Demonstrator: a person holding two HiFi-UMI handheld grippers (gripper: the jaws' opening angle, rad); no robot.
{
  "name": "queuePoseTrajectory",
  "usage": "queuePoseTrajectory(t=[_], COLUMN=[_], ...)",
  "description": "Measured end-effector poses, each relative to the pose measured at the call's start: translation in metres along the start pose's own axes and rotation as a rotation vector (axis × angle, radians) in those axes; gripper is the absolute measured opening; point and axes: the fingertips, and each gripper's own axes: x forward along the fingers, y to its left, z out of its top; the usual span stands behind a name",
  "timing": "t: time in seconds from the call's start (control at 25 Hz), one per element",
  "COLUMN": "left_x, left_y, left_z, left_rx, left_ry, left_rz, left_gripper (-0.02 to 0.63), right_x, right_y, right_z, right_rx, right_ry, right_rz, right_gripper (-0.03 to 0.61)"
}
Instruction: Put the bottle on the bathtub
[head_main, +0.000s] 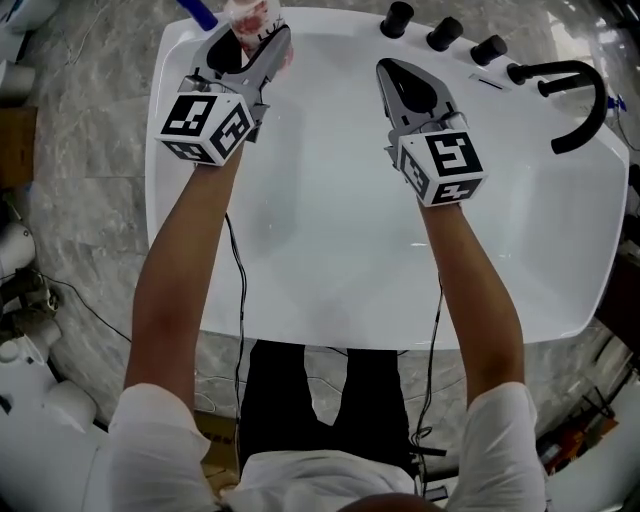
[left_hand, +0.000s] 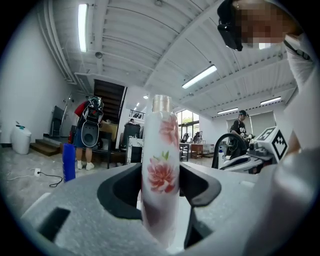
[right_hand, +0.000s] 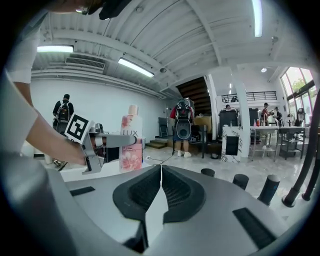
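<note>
A white bottle printed with pink flowers stands upright between the jaws of my left gripper, which is shut on it at the far left rim of the white bathtub. In the head view the bottle shows only by its pink top past the jaws. The right gripper view shows the same bottle from the side, held by the left gripper. My right gripper hovers over the tub's far middle, shut and holding nothing.
Three black knobs and a black curved faucet sit on the tub's far right rim. A blue bottle stands beyond the tub's far left corner. Marble floor and cables surround the tub.
</note>
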Motion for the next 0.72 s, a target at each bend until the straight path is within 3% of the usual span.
queuePoseTrajectory(t=[0.28, 0.56, 0.72], left_x=[0.028, 0.065, 0.081], left_y=[0.023, 0.035, 0.048], left_z=[-0.030, -0.040, -0.039], left_rx=[-0.049, 0.026, 0.022], left_ry=[-0.024, -0.033, -0.070], left_rz=[0.030, 0.022, 0.034], left_gripper=[0.229, 0.229, 0.229], right_x=[0.013, 0.028, 0.029], right_y=[0.000, 0.000, 0.003], right_z=[-0.027, -0.041, -0.047], right_rx=[0.000, -0.005, -0.041], right_ry=[0.011, -0.004, -0.001], right_rz=[0.005, 0.003, 0.019], right_gripper=[0.017, 0.017, 0.017])
